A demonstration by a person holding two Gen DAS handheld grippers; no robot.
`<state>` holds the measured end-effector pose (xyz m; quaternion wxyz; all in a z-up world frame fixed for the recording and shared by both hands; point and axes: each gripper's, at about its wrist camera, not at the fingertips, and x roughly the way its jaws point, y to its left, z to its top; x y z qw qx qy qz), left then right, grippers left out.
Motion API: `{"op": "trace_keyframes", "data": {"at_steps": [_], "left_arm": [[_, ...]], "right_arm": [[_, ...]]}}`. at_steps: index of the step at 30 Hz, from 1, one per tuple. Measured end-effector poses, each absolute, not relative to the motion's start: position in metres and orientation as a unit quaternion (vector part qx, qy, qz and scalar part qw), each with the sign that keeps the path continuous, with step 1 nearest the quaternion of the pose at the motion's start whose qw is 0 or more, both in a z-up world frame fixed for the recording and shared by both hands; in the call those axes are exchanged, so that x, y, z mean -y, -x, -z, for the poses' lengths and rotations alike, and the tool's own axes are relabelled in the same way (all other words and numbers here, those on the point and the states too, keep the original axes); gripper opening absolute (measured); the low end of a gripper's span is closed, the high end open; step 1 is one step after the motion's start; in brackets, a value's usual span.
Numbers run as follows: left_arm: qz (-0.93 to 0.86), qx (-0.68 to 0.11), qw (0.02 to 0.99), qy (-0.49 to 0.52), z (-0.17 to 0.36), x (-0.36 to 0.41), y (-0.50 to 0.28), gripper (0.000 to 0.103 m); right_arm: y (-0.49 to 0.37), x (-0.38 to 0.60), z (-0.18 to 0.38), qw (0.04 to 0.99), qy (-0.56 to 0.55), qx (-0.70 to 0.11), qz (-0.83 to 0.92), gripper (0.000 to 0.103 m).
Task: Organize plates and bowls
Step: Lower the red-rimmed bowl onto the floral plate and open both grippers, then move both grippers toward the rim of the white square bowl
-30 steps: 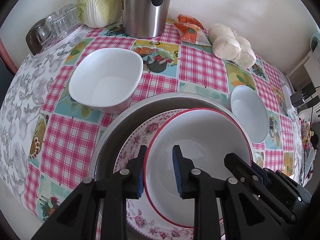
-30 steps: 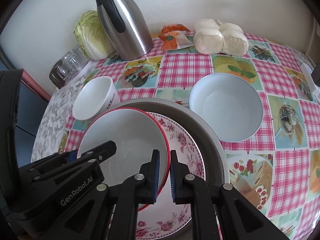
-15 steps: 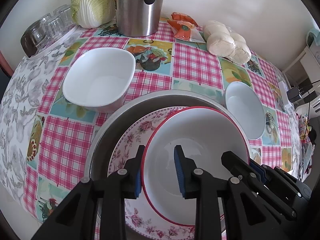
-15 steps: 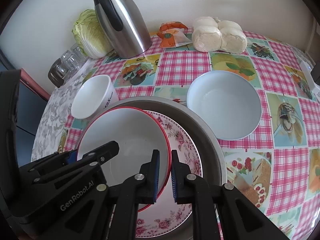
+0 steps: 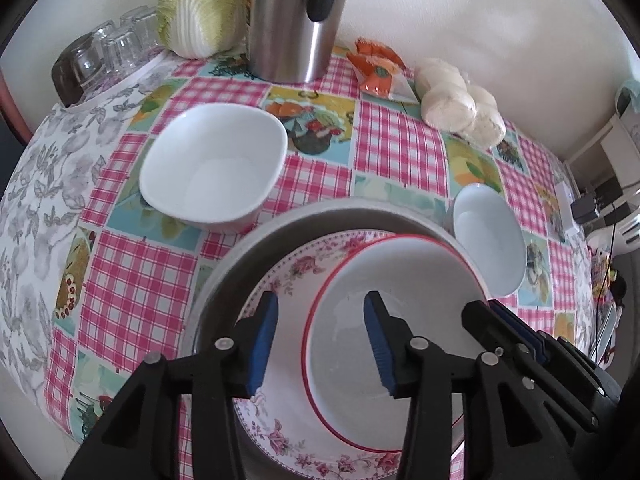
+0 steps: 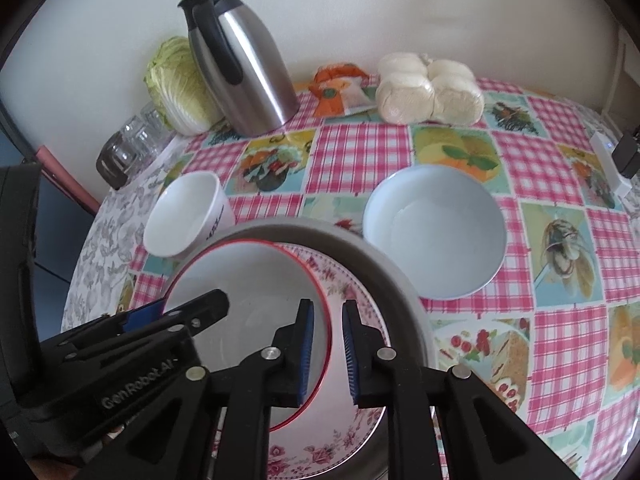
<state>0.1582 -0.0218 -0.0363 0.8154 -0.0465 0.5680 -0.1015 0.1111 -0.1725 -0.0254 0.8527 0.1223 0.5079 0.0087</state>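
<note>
A red-rimmed white bowl (image 5: 400, 280) rests in a floral plate (image 5: 296, 268), which lies in a wide grey dish (image 5: 280, 232). My left gripper (image 5: 320, 344) straddles the bowl's left rim; its jaws are opening and the pads stand clear of the rim. My right gripper (image 6: 328, 348) straddles the opposite rim of the bowl (image 6: 248, 280); its jaws are opening a little, with narrow gaps on both sides of the rim. A white squarish bowl (image 5: 216, 168) and a pale blue bowl (image 6: 434, 236) sit on the checked tablecloth beyond the dish.
At the back by the wall stand a steel thermos jug (image 6: 244, 64), a cabbage (image 6: 176, 84), upturned glasses (image 6: 128, 144), an orange packet (image 6: 336, 88) and bagged bread rolls (image 6: 428, 88). The table's edge curves down at the left.
The left jaws have spread wide off the bowl's rim. The right jaws have parted slightly. Both hands stay in place and the bowl lies in the floral plate.
</note>
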Motion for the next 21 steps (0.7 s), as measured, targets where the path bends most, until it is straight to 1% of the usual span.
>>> {"op": "trace_keyframes", "data": {"at_steps": [2,3,5,6,9,10,11,13,15,16,17,21], "left_arm": [[0.096,-0.561,0.821,0.049,0.032,0.019,-0.158,0.055],[0.094,-0.558,0.823,0.049,0.029,0.018,-0.158,0.056],[0.09,-0.552,0.828,0.053,0.026,0.016,-0.158,0.057],[0.086,-0.548,0.83,0.054,0.024,0.016,-0.158,0.058],[0.075,-0.539,0.837,0.054,0.019,0.012,-0.158,0.066],[0.069,-0.535,0.84,0.055,0.017,0.01,-0.158,0.071],[0.064,-0.532,0.842,0.056,0.017,0.008,-0.158,0.073],[0.053,-0.529,0.845,0.058,0.015,0.005,-0.158,0.074],[0.042,-0.529,0.845,0.058,0.016,0.002,-0.159,0.08],[0.033,-0.529,0.846,0.056,0.017,0.0,-0.16,0.084],[0.027,-0.529,0.846,0.054,0.018,-0.001,-0.16,0.085],[0.001,-0.527,0.848,0.051,0.021,-0.009,-0.162,0.089]], "right_arm": [[-0.111,0.174,0.022,0.857,-0.123,-0.5,-0.007,0.018],[-0.111,0.175,0.021,0.859,-0.123,-0.497,-0.007,0.02],[-0.111,0.175,0.019,0.862,-0.123,-0.492,-0.006,0.026],[-0.111,0.176,0.018,0.863,-0.122,-0.491,-0.005,0.027],[-0.112,0.178,0.019,0.863,-0.124,-0.49,0.0,0.034],[-0.112,0.179,0.02,0.863,-0.124,-0.49,0.001,0.043],[-0.112,0.18,0.021,0.862,-0.125,-0.49,0.003,0.053],[-0.112,0.181,0.022,0.863,-0.124,-0.49,0.005,0.058],[-0.112,0.18,0.022,0.863,-0.119,-0.491,0.006,0.062],[-0.112,0.179,0.023,0.863,-0.116,-0.492,0.006,0.066],[-0.113,0.179,0.024,0.863,-0.114,-0.493,0.005,0.07],[-0.114,0.178,0.024,0.863,-0.107,-0.494,0.007,0.078]]}}
